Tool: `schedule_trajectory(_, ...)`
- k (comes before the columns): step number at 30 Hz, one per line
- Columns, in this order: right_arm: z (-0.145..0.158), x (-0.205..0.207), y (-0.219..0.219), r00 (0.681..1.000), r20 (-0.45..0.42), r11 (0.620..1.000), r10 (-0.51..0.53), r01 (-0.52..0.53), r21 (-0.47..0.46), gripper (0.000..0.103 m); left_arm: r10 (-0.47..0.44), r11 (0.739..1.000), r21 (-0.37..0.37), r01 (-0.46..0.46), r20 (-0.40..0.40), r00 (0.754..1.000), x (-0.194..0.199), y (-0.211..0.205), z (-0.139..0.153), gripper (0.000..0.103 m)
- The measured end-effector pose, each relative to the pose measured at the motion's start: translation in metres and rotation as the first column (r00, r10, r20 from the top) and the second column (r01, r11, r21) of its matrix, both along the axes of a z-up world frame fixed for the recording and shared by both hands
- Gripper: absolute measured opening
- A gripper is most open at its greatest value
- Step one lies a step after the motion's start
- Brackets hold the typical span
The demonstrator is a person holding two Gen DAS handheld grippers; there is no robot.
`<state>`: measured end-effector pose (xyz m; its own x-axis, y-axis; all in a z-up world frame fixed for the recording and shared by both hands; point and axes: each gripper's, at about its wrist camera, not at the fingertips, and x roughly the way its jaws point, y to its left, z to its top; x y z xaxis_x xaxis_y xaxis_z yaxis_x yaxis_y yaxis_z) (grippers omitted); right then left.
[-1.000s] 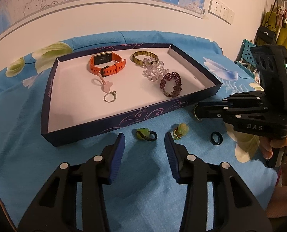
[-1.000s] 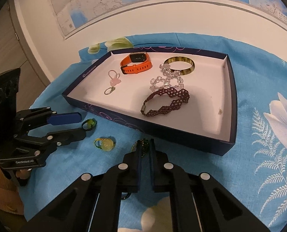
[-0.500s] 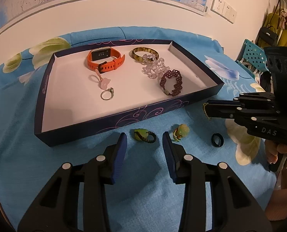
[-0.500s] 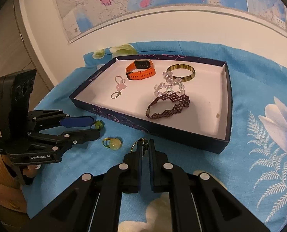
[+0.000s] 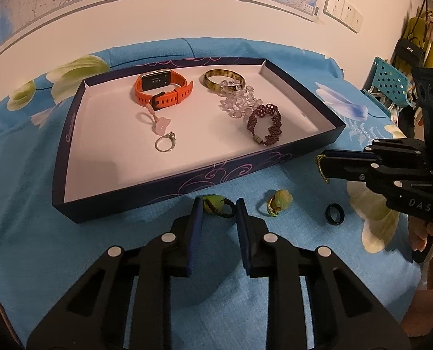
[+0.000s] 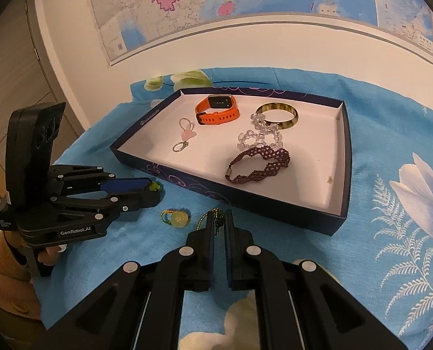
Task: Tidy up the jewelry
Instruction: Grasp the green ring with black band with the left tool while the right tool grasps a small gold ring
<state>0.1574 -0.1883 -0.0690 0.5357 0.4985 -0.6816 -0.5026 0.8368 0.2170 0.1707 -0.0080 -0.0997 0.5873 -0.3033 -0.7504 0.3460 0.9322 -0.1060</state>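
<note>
A dark blue tray (image 5: 146, 195) (image 6: 341, 157) holds an orange watch (image 5: 162, 92), a tortoiseshell bangle (image 5: 223, 79), a clear bead bracelet (image 5: 239, 103), a maroon bead bracelet (image 5: 265, 124) and a silver ring with pink charm (image 5: 164, 143). My left gripper (image 5: 216, 207) is open around a green-stone ring with a dark band (image 5: 218, 204) on the cloth. My right gripper (image 6: 220, 218) is shut on a gold chain piece (image 6: 209, 218), also in the left wrist view (image 5: 321, 169), lifted in front of the tray. A yellow-stone ring (image 5: 279, 201) (image 6: 177, 218) and a black ring (image 5: 335, 213) lie on the cloth.
The table is covered by a blue floral cloth (image 5: 27, 204). A wall with a map (image 6: 245, 0) is behind the tray. A teal perforated chair (image 5: 390, 84) and hanging bags stand at the far right.
My left gripper has moved forward so its fingers now flank the green-stone ring, and it has narrowed. My right gripper has risen and pulled back slightly, holding the gold chain piece.
</note>
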Motion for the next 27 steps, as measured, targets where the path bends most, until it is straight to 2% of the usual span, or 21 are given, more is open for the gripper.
schedule_trajectory(14,0.008,-0.002,-0.007,1.0,0.006,0.998,-0.002,0.002,0.057,0.005,0.008,1.0,0.006,-0.008,0.046,0.999,-0.011,0.001,0.006,0.022)
schedule_trajectory(27,0.021,0.001,-0.006,0.999,0.033,0.995,-0.01,0.006,0.097,0.005,0.016,0.999,-0.037,-0.011,0.13,0.991,-0.02,0.01,0.033,0.022)
